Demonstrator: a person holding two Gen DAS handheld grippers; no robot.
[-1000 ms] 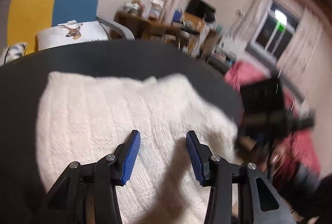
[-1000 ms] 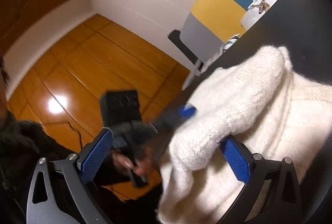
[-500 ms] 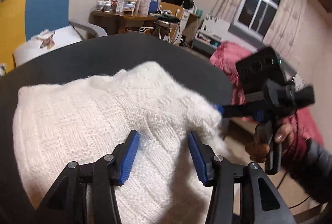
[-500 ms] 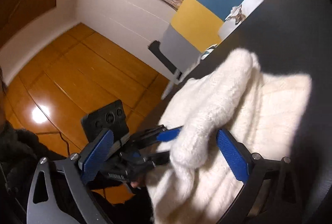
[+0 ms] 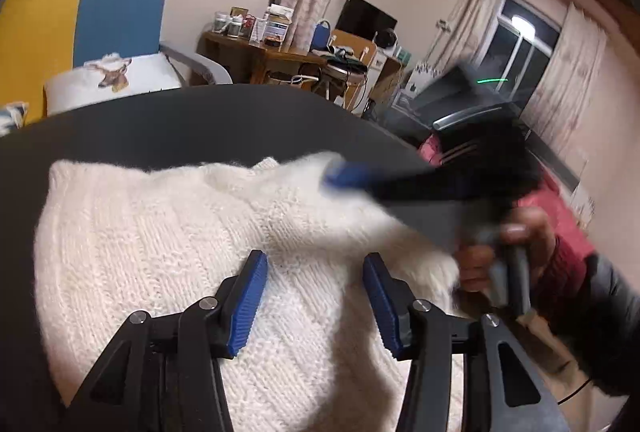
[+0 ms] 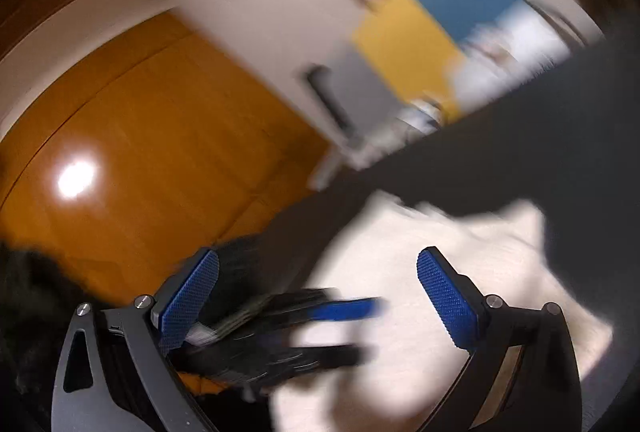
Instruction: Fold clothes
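Note:
A white knit sweater lies folded on the dark round table. My left gripper hovers low over the sweater's near part; its jaws are open with only knit beneath them. My right gripper, blurred and held by a hand, reaches in from the right over the sweater's far right edge. In the right wrist view the right gripper is wide open and empty above the sweater. The left gripper shows behind it as a blur.
Beyond the table stand a yellow and blue armchair with a deer cushion and a cluttered wooden desk. A pink bed cover lies at the right. A shiny wooden floor lies past the table's edge.
The fold of sweater that stood between the right gripper's jaws now lies flat on the sweater, and those jaws are empty. The right gripper swung in over the sweater. The left jaws widened slightly.

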